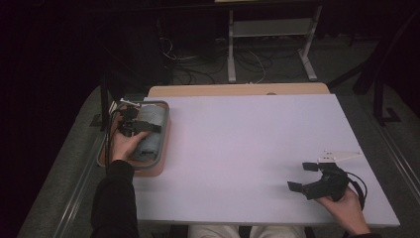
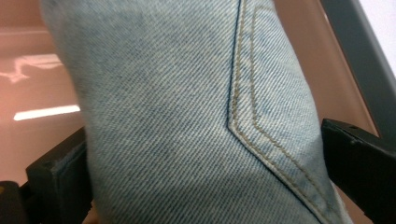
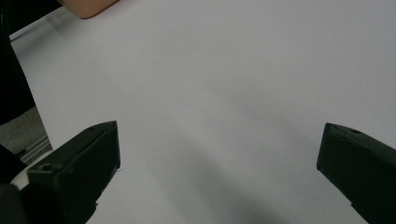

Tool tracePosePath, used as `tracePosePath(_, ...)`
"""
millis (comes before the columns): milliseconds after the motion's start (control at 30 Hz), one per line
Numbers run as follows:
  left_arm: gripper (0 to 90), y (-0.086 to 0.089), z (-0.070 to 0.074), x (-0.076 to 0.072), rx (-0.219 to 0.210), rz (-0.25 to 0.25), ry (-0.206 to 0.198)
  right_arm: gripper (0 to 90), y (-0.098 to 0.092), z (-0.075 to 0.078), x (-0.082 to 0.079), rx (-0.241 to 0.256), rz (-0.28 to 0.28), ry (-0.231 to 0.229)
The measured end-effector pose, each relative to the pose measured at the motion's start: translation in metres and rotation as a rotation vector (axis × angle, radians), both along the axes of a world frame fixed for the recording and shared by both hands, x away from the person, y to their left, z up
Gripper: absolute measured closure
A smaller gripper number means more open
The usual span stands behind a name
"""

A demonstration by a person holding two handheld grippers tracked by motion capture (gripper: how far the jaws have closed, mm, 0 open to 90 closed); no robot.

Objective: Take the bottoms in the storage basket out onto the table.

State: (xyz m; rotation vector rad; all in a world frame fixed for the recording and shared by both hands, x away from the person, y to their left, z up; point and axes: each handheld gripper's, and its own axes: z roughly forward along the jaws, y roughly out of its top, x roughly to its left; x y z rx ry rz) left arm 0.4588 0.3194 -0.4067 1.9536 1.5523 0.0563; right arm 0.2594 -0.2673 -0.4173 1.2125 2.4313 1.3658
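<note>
In the high view the folded jeans (image 1: 150, 133) lie in the basket (image 1: 157, 168) at the frame's left, long axis running top to bottom, under the left gripper (image 1: 131, 122), while the right gripper (image 1: 303, 176) hovers spread at lower right; the left gripper view shows the jaws wide on either side of the denim (image 2: 187, 116), seam pointing downward; the right gripper view shows jaws spread over the white table (image 3: 224, 84).

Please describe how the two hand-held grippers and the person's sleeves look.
Both are black with two blocky jaws. The right hand-held gripper carries a pale three-cornered plate and a black cable. The left hand-held gripper looks similar. The left sleeve is black.
</note>
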Motion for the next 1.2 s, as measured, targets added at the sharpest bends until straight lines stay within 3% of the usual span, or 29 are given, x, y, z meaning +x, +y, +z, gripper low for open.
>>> tracePosePath(467,0.2,-0.0009,-0.0054,0.0037,-0.019,-0.011,0.047,0.0,0.0007,-0.0002,-0.0001,-0.002,0.002,0.001)
tracePosePath(700,7.0,0.0,-0.005,0.0032,-0.027,-0.01,0.048,0.0,0.0014,-0.0005,0.0001,-0.005,0.005,-0.001)
tracePosePath(833,15.7,0.0011,-0.0028,0.0021,-0.031,0.005,0.055,0.0,0.0016,-0.0007,0.0001,-0.008,0.005,-0.001)
tracePosePath(867,23.5,0.0013,-0.002,0.0017,-0.027,0.008,0.052,0.0,0.0017,-0.0006,0.0001,-0.008,0.005,0.0)
tracePosePath(933,26.7,0.0026,-0.0007,0.0013,-0.032,0.016,0.054,0.0,0.002,-0.0006,0.0,-0.009,0.006,0.0)
tracePosePath(967,34.0,0.0042,0.0007,0.0008,-0.04,0.025,0.062,0.0,0.0021,-0.0006,0.0,-0.009,0.006,0.001)
tracePosePath(1200,47.0,0.008,0.0031,0.0007,-0.077,0.043,0.086,0.0,0.0021,-0.0003,-0.0002,-0.01,0.005,-0.001)
